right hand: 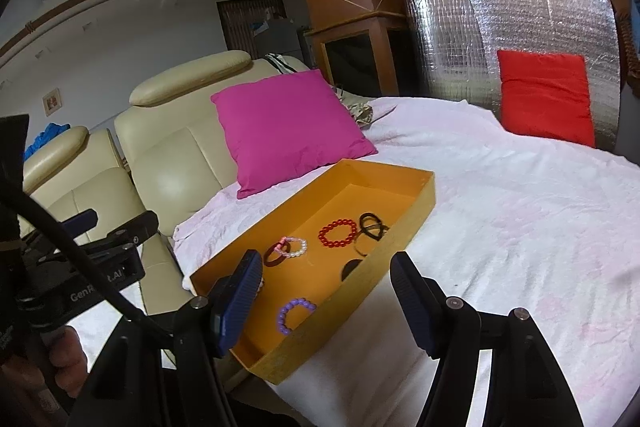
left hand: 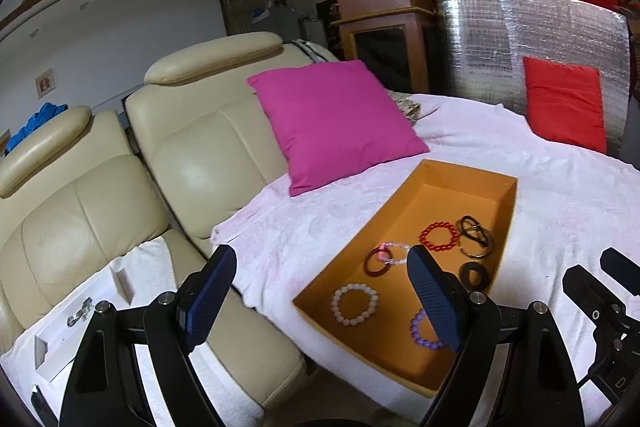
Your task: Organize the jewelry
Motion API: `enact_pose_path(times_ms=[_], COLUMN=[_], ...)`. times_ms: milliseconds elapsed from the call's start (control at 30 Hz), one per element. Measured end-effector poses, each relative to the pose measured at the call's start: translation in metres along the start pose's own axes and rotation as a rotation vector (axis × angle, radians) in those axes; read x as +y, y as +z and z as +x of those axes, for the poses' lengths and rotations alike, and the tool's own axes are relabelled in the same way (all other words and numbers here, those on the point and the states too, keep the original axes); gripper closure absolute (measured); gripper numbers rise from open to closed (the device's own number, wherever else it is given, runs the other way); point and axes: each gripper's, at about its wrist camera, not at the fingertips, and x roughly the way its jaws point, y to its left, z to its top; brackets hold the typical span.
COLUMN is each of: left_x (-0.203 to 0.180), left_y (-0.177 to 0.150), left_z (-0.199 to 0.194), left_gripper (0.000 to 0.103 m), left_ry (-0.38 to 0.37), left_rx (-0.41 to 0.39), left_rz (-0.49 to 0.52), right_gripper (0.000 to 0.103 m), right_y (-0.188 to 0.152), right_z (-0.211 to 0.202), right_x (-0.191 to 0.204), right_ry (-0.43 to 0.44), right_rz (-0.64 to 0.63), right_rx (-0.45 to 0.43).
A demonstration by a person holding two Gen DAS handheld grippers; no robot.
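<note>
An orange tray (left hand: 460,173) (right hand: 416,211) lies on a white-covered bed. In it lie a red bead bracelet (left hand: 439,236) (right hand: 338,233), a white bead bracelet (left hand: 354,303), a purple bead bracelet (left hand: 420,333) (right hand: 294,315), a dark red bangle (left hand: 376,262) (right hand: 272,254) under a pink clear-bead bracelet (right hand: 295,247), black hair ties (left hand: 476,229) (right hand: 372,223) and a dark ring (left hand: 475,275). My left gripper (left hand: 320,287) is open and empty, over the tray's left side. My right gripper (right hand: 326,291) is open and empty, astride the tray's near right wall.
A magenta pillow (left hand: 336,119) (right hand: 290,123) lies behind the tray, a red pillow (left hand: 566,103) (right hand: 546,95) against a silver foil panel (left hand: 520,39). A cream leather sofa (left hand: 192,147) stands left. A white box (left hand: 80,323) with a small metal piece sits on its armrest.
</note>
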Motion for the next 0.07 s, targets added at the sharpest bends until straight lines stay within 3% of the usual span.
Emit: enact_pose_path(times_ms=[67], left_x=[-0.0161], left_y=[0.0019], left_z=[0.0005], left_gripper=[0.016], left_ry=[-0.034], left_rx=[0.003], left_rz=[0.024], right_gripper=[0.032], right_y=[-0.0007], right_z=[-0.0047], right_x=[-0.0116], right_ry=[-0.015], right_rz=[0.002], right_rx=[-0.008])
